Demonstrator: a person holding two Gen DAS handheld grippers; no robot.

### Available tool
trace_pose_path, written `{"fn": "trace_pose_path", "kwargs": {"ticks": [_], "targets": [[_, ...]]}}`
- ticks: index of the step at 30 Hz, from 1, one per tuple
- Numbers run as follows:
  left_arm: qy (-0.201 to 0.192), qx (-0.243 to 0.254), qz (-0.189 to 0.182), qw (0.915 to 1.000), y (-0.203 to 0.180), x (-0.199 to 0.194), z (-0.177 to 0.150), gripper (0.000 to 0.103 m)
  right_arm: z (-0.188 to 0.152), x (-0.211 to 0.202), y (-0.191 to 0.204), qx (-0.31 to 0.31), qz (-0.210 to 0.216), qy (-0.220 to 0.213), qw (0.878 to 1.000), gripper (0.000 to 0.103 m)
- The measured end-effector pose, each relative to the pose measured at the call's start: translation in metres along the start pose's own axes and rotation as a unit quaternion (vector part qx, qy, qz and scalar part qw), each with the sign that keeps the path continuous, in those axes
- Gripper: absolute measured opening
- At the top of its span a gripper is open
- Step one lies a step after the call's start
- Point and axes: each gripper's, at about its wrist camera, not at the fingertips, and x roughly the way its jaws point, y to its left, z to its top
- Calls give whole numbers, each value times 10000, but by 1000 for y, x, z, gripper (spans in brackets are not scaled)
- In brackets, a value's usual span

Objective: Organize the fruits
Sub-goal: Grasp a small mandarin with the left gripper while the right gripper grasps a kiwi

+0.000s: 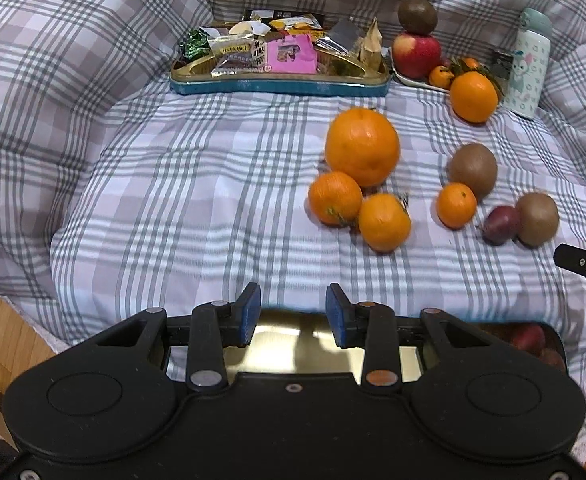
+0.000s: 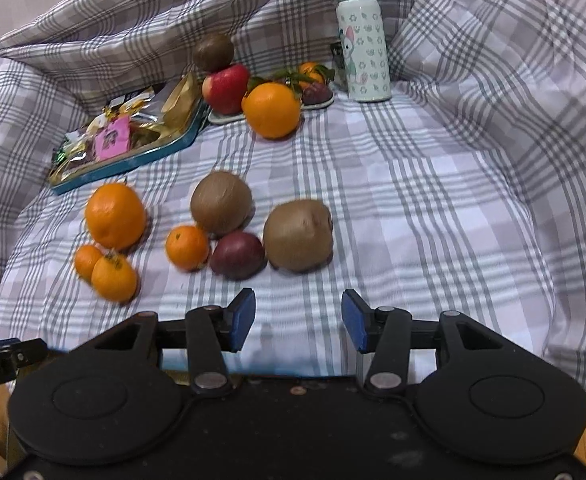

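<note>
Loose fruit mid-bedspread [image 2: 413,200]: big orange [image 2: 115,216], three mandarins, two kiwis [image 2: 297,236], dark passion fruit [image 2: 237,255]. Far edge — plate [image 2: 225,117] with apple [image 2: 226,88], kiwi on top; second orange just beside. Snack tin [image 1: 281,86] left, bottle [image 2: 363,40] right. Left gripper [image 1: 293,318] clenched, empty, above gold tin. Right gripper [image 2: 297,320] released, empty.

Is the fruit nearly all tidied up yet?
Not yet. Some fruit already sits on the white plate, like the red apple with a kiwi on top. Both grippers hold nothing. Still loose on the blanket: oranges, like the biggest one, two kiwis and a purple fruit.
</note>
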Motion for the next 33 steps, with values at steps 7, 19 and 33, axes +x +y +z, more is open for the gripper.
{"fn": "trace_pose_path", "kwargs": {"ticks": [7,19,33], "targets": [[-51,42,10,10000,0,16,22,45,21,22,0,77,-95,-77,9999,51],[-56,126,-226,9996,-5,36,46,45,33,42,0,9,-223,-113,9997,51],[9,293,-422,9987,-20,58,53,45,39,68,5,51,-139,-1,9999,55]]}}
